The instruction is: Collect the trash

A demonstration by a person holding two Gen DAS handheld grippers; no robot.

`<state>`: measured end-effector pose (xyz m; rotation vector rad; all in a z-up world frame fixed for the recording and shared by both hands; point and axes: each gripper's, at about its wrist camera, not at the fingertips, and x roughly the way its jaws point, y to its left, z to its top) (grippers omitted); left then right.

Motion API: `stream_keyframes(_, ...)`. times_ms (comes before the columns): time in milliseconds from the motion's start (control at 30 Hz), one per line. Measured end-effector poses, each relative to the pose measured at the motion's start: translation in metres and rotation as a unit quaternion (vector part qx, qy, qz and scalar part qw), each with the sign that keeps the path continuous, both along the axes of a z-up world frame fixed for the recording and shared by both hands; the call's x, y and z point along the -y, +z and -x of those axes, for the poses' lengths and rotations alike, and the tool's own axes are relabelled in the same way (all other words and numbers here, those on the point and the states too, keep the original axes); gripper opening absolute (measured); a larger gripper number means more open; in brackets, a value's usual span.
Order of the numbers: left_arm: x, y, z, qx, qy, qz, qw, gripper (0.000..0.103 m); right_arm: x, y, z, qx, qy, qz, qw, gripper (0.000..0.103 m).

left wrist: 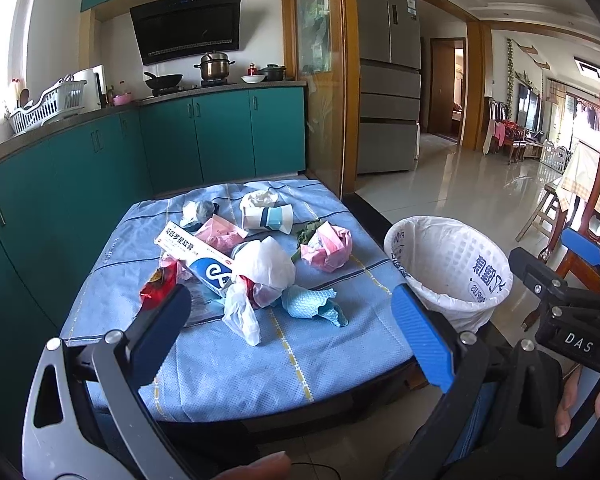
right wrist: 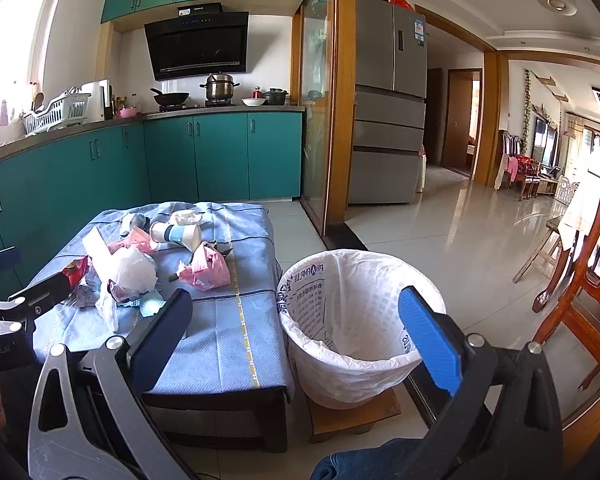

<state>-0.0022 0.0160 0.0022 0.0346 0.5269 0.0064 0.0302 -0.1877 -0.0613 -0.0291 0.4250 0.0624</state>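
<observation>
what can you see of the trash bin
The bin is a round white basket, seemingly plastic, lined with a thin white bag printed with blue text and folded over the rim. It stands upright and open on a low wooden board on the floor, right of the table. What shows of its inside looks empty. Neither gripper touches it.

Teal cabinets [right wrist: 220,156] line the kitchen wall at left under a black range hood [right wrist: 198,46]. A steel fridge [right wrist: 390,100] stands centre. Glossy pale floor tiles [right wrist: 460,232] reflect daylight; a wooden chair [right wrist: 592,240] sits right.
</observation>
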Motion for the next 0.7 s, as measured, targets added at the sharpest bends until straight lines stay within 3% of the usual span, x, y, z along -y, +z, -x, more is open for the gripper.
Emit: stream_keyframes(700, -0.0027, -0.0015, -0.0001, -0.008, -0.001, 0.006, 0.9999, 0.100, -0.0026, 0.0006, -0.0010, 0.000, 0.000, 0.005, 1.000, 0.100)
